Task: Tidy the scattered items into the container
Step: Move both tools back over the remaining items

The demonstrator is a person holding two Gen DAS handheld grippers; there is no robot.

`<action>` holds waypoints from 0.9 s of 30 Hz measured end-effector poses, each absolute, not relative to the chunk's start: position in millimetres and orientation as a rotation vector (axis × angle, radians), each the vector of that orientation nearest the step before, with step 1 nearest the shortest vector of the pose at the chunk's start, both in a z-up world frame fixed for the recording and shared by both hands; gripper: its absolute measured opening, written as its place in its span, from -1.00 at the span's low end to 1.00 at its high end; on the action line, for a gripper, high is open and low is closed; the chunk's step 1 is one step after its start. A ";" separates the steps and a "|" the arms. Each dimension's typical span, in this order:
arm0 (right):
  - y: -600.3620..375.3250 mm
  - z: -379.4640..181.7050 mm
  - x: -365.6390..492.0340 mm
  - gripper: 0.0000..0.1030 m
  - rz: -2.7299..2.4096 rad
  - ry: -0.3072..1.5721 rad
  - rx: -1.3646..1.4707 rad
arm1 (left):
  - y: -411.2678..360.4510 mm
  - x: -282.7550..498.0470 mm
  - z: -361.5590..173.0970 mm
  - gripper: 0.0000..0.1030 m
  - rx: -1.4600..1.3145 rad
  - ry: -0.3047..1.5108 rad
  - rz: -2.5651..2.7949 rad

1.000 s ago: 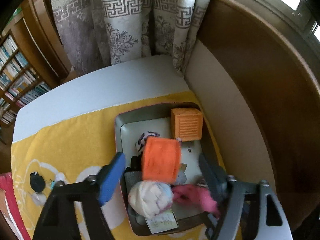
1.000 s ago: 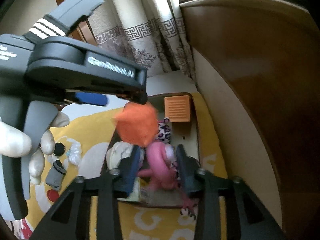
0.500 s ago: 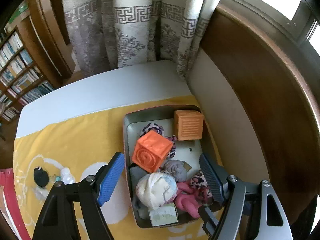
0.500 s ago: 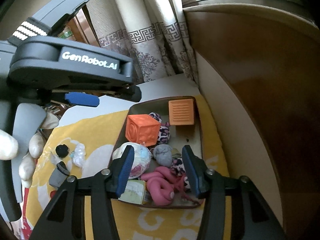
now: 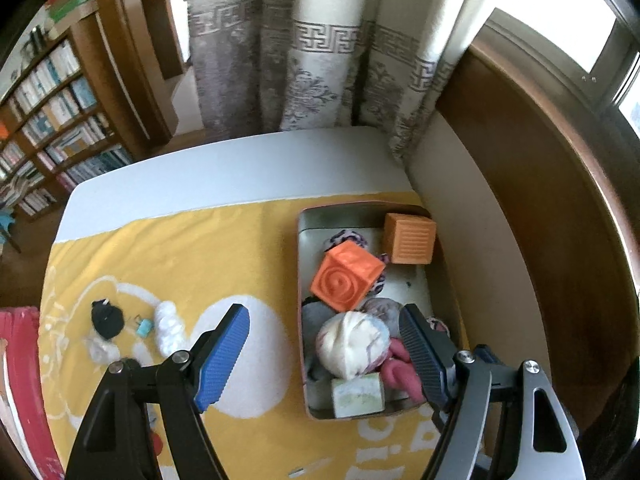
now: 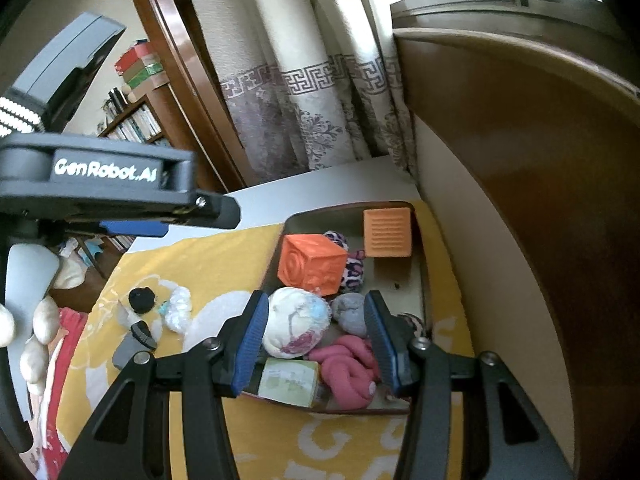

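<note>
Both hand-held grippers, left (image 5: 324, 354) and right (image 6: 316, 344), hang open and empty over the full container (image 5: 299, 280) (far corner), so next grab the black ball (image 5: 107, 319).

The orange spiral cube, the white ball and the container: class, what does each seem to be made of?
Orange spiral cube: probably soft matte plastic or rubber, with its spiral moulded in relief.
White ball: likely rolled fabric, going by its creased, faintly printed surface.
Container: thin, smooth grey walls, metal or plastic; the pictures cannot settle which.

Black gripper (image 6: 316, 344) arms are carrying blue ribbed pads (image 6: 250, 344) (silver screws at joints), white "GenRobot.AI" lettering showing.
</note>
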State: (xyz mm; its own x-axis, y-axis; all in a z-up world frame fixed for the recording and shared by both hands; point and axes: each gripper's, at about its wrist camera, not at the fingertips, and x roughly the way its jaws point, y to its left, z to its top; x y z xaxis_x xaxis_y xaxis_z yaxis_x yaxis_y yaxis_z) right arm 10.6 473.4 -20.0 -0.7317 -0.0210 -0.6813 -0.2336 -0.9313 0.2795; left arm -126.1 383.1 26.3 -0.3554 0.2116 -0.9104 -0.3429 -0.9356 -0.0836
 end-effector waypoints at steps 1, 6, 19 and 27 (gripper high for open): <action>471.4 -18.4 10.9 0.04 2.775 0.529 -1.094 | 378.9 -124.2 27.5 0.53 -1.542 0.166 2.342; 459.4 -12.4 12.6 0.04 2.809 0.502 -1.086 | 357.8 -114.4 34.5 0.53 -1.541 0.136 2.385; 417.3 -5.5 18.8 0.06 2.900 0.403 -1.110 | 288.6 -88.4 44.3 0.53 -1.536 0.055 2.506; 390.8 -15.0 22.8 0.12 2.933 0.412 -1.211 | 238.6 -73.9 37.5 0.53 -1.570 0.009 2.568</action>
